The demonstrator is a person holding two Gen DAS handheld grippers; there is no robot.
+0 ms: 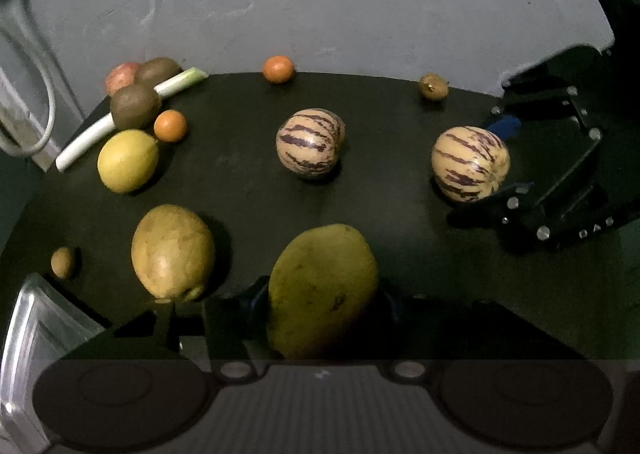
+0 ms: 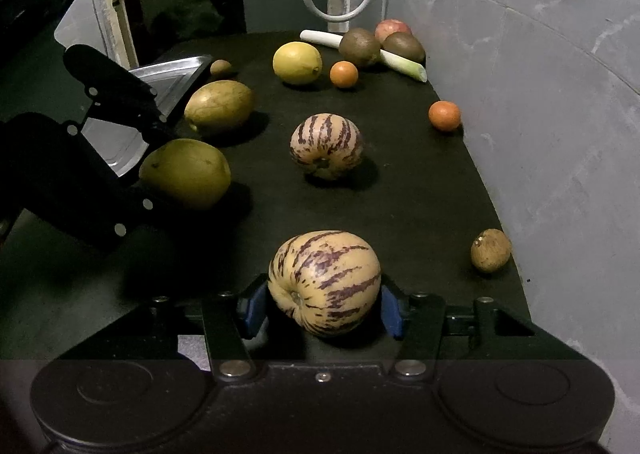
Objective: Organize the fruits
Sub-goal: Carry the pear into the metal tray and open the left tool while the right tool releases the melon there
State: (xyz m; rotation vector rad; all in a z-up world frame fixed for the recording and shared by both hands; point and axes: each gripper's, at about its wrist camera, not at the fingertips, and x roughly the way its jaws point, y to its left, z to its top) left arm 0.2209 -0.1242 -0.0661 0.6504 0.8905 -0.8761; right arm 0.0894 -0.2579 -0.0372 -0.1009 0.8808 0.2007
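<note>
Nearest the left wrist camera, the left gripper (image 1: 322, 294) has its fingers on either side of a yellow-green mango (image 1: 322, 290), which fills the gap between them; the fruit sits low on the dark mat (image 1: 240, 182), though whether the pads actually press it is hard to tell. In the right wrist view, the right gripper (image 2: 324, 304) likewise brackets a striped melon (image 2: 324, 282), its blue pads (image 2: 256, 306) close against both flanks (contact looks likely on the left pad, less sure on the right). Just left of the mango lies a second, paler mango (image 1: 172, 252), and beyond that a small brown fruit (image 1: 63, 262) near the corner of a metal tray (image 1: 36, 318). Mid-mat stands another striped melon (image 1: 310, 142), well apart from the held one. Farther back on the left are a lemon (image 1: 128, 160), a small orange (image 1: 170, 126), two kiwis (image 1: 135, 106), a reddish apple (image 1: 120, 76) and a leek stalk (image 1: 100, 126) running beneath them. At the far edge by the grey wall (image 1: 320, 6) sit another orange (image 1: 278, 69) and a brown nut-like fruit (image 1: 433, 86).
</note>
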